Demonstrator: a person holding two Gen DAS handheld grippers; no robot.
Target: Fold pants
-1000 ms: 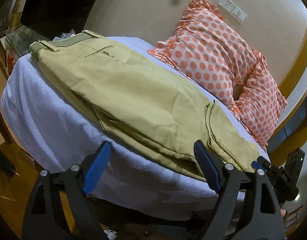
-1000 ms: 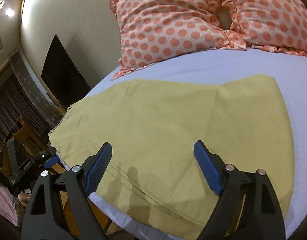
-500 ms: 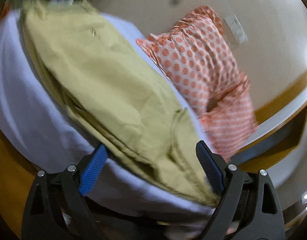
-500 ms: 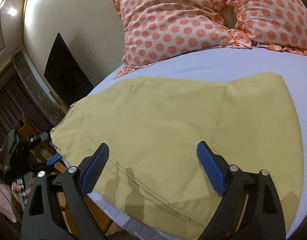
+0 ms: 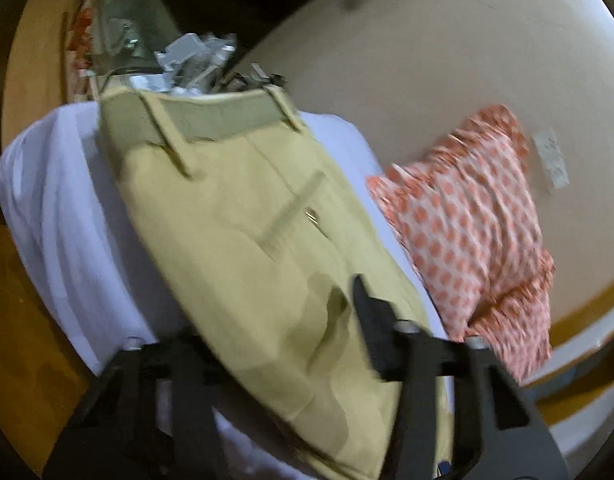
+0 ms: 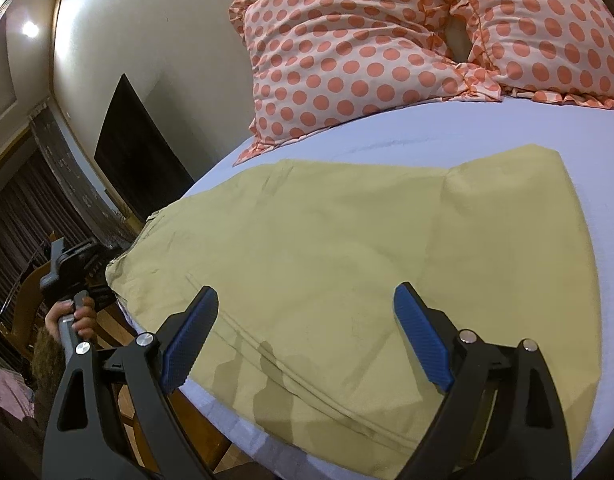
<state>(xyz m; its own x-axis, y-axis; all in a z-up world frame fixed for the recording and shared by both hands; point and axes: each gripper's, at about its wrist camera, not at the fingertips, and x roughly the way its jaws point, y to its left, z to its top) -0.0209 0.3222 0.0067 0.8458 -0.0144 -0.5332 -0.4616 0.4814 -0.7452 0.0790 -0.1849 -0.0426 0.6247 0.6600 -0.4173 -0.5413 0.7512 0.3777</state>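
Observation:
Khaki pants (image 5: 243,240) lie folded lengthwise on a bed with a white sheet (image 5: 67,208); the waistband with belt loops is at the far end in the left wrist view. My left gripper (image 5: 279,332) is open, its jaws on either side of the pants' near edge; the view is blurred. In the right wrist view the pants (image 6: 367,256) spread flat. My right gripper (image 6: 303,332) is open and empty just above the near edge of the leg. The left gripper also shows in the right wrist view (image 6: 67,268), held by a hand at the bed's left edge.
Two orange polka-dot pillows (image 6: 367,52) lean on the wall at the head of the bed. A dark screen (image 6: 135,148) stands by the wall. Clutter and a clear box (image 5: 139,32) sit beyond the waistband. Wooden floor (image 5: 27,340) lies below the bed edge.
My left gripper swung toward the waistband end and moved in over the pants' edge. My right gripper moved slightly closer over the leg. Both stayed open.

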